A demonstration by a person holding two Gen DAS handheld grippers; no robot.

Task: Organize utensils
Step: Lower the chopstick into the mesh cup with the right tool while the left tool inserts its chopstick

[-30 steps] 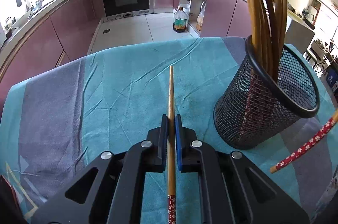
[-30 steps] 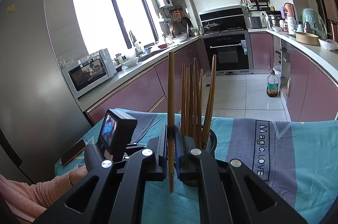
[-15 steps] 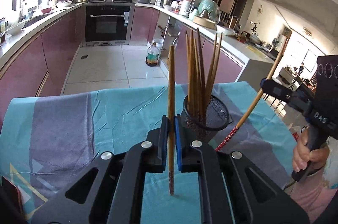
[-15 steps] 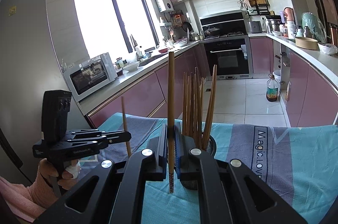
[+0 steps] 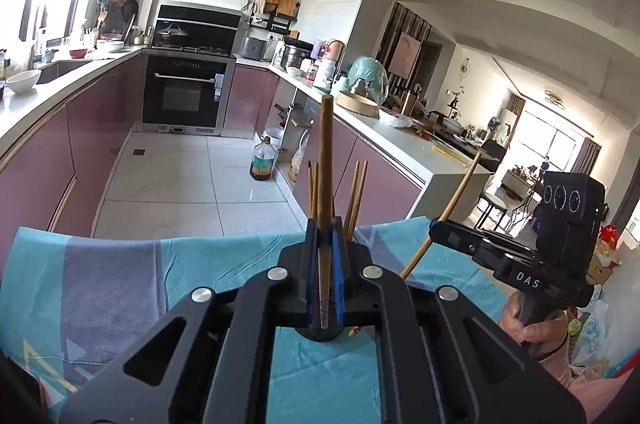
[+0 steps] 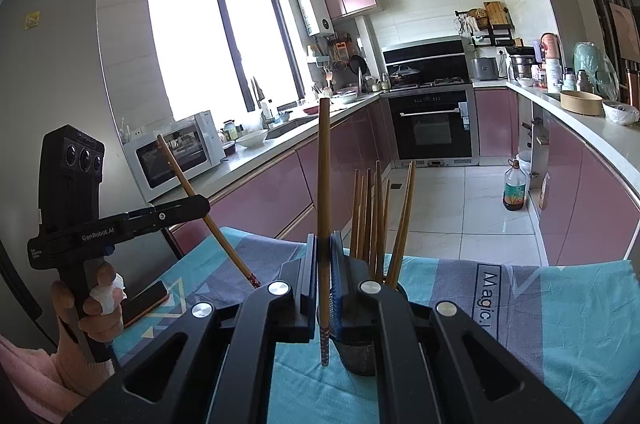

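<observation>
The left gripper (image 5: 325,244) is clamped on one chopstick (image 5: 325,184), held upright above the mesh holder (image 5: 320,334). The right gripper (image 6: 325,256) likewise clamps a chopstick (image 6: 323,192) upright, just left of the holder (image 6: 362,356). The holder stands on the teal cloth (image 6: 560,304) with several chopsticks (image 6: 376,216) inside.

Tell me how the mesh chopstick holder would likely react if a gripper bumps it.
The mesh holder looks light, being open wire, so a nudge could probably slide it on the tablecloth. The tall chopsticks standing in it lean outward and rise well above its rim, so it may tip fairly easily.
</observation>
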